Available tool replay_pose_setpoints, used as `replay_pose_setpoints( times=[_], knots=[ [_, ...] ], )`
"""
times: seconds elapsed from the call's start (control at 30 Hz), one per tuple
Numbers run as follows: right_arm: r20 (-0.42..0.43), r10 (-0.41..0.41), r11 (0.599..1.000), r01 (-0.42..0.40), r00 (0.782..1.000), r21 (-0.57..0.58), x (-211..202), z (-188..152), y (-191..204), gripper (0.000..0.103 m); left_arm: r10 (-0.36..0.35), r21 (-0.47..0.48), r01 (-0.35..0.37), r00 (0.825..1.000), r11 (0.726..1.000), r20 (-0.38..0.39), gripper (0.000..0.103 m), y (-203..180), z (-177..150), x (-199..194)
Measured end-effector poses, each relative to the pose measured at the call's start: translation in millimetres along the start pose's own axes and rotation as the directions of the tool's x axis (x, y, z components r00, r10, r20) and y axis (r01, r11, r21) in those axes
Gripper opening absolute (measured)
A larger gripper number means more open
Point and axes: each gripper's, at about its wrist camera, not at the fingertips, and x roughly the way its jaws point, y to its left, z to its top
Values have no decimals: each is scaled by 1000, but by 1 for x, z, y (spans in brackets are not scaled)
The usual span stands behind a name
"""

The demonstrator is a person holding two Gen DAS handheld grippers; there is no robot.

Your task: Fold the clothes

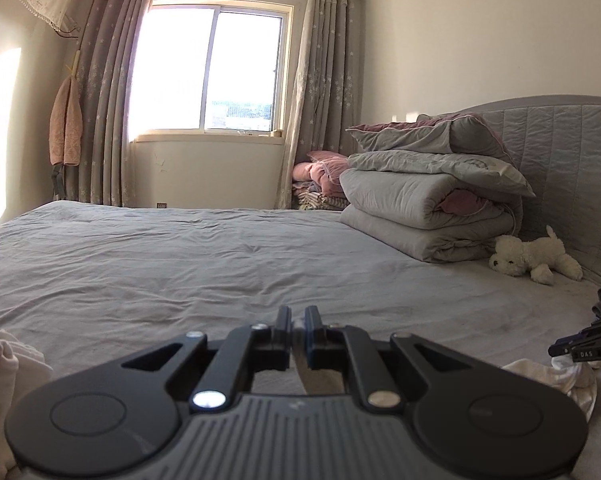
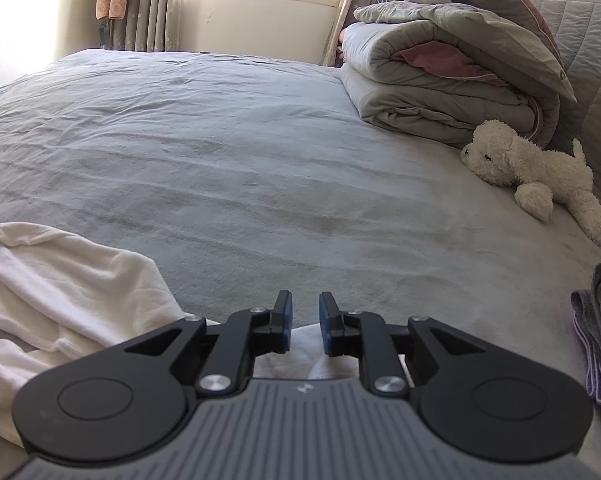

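The grey bed (image 2: 236, 152) offers a broad flat surface, probably why the clothes are worked on here. A folded quilt stack (image 2: 440, 76) and plush dog (image 2: 528, 172) sit at two o'clock, out of the way. The white garment (image 2: 60, 280) lies rumpled at nine o'clock of the right gripper (image 2: 305, 320), reaching under its parted fingers. The left gripper (image 1: 298, 334) looks pinched on a pale cloth strip, likely lifting an edge. A grey cloth (image 2: 600, 328) lies at three o'clock.
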Motion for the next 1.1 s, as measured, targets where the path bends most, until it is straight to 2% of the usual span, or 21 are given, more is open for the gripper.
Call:
replay_pose_setpoints(
  times=[0.17, 0.3, 0.5, 0.6, 0.77, 0.9, 1.0, 1.07, 1.1],
  knots=[
    [23, -6, 1000, 6, 1000, 13, -6, 4, -3, 26, 102, -41, -104, 994, 994, -33, 6, 13, -2, 10],
    [34, -12, 999, 11, 999, 35, -11, 6, -11, 30, 164, -117, -172, 984, 978, -72, 6, 30, -4, 19],
    [47, -33, 994, 27, 998, 110, -19, 11, -34, 33, 213, -222, -221, 975, 950, -58, 6, 51, 4, 13],
    [33, -24, 988, 19, 999, 153, -22, 11, -48, 39, 219, -261, -224, 975, 939, -49, 6, 60, 6, 10],
    [-22, -4, 985, 8, 1000, 174, -22, 9, -65, 43, 227, -219, -240, 970, 946, -84, 6, 56, 2, 18],
    [-71, -9, 959, 28, 997, 283, -14, 7, -88, 46, 216, -214, -229, 973, 950, -79, 6, 61, 5, 25],
    [-66, -7, 967, 24, 998, 252, -11, 8, -79, 46, 218, -203, -237, 970, 950, -112, 6, 62, 0, 36],
    [-62, -6, 973, 20, 998, 231, -9, 8, -74, 1, 234, -181, -256, 963, 950, -133, 6, 62, -5, 41],
    [-60, -6, 975, 19, 998, 221, -8, 9, -71, 0, 235, -191, -257, 963, 947, -132, 6, 64, -5, 40]
  ],
)
